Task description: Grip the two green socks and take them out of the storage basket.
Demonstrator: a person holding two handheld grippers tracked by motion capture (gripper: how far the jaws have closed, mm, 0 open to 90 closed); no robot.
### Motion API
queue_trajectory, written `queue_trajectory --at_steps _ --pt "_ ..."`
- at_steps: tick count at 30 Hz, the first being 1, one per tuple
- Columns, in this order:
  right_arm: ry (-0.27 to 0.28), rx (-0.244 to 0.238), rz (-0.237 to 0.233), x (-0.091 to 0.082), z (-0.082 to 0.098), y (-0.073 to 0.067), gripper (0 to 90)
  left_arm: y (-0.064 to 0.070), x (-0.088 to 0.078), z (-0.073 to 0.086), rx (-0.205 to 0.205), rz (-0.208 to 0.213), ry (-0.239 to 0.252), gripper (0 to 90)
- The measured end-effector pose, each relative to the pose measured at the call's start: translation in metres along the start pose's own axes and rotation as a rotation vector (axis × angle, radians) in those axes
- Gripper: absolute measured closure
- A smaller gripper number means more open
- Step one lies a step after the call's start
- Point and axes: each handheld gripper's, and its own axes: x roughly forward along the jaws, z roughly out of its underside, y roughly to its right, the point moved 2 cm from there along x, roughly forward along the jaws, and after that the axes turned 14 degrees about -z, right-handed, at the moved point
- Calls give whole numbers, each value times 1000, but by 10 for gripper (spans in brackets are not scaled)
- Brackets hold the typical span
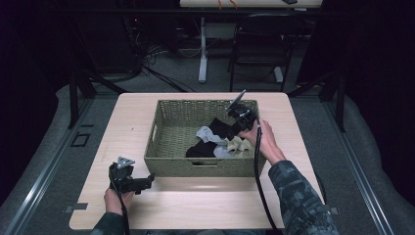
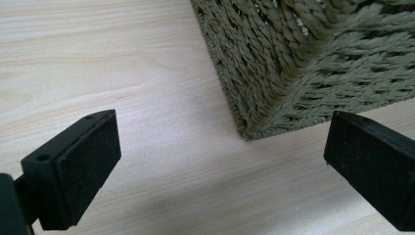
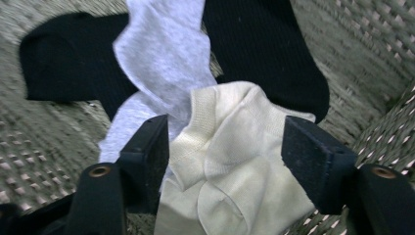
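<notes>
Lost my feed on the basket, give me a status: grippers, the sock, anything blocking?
Right gripper down in basket, fingers open astride cream sock, not yet pinching. Left gripper open, idle on table. Grey sock beside one finger; could get caught too.

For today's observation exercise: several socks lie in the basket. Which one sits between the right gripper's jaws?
The cream sock. It lies between the right gripper's jaws, while the grey sock and the black socks lie beyond them, deeper in the basket.
</notes>
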Motion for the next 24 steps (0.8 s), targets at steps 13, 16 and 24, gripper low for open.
queue_trajectory --at_steps 13,16,24 --pt "-60 30 38 18 3 -1 514 1 0 0 2 -3 2 3" --pt "-72 37 48 22 3 -2 563 0 0 0 2 -3 2 3" --pt "-107 50 67 24 4 1 838 1 0 0 2 -1 4 4"
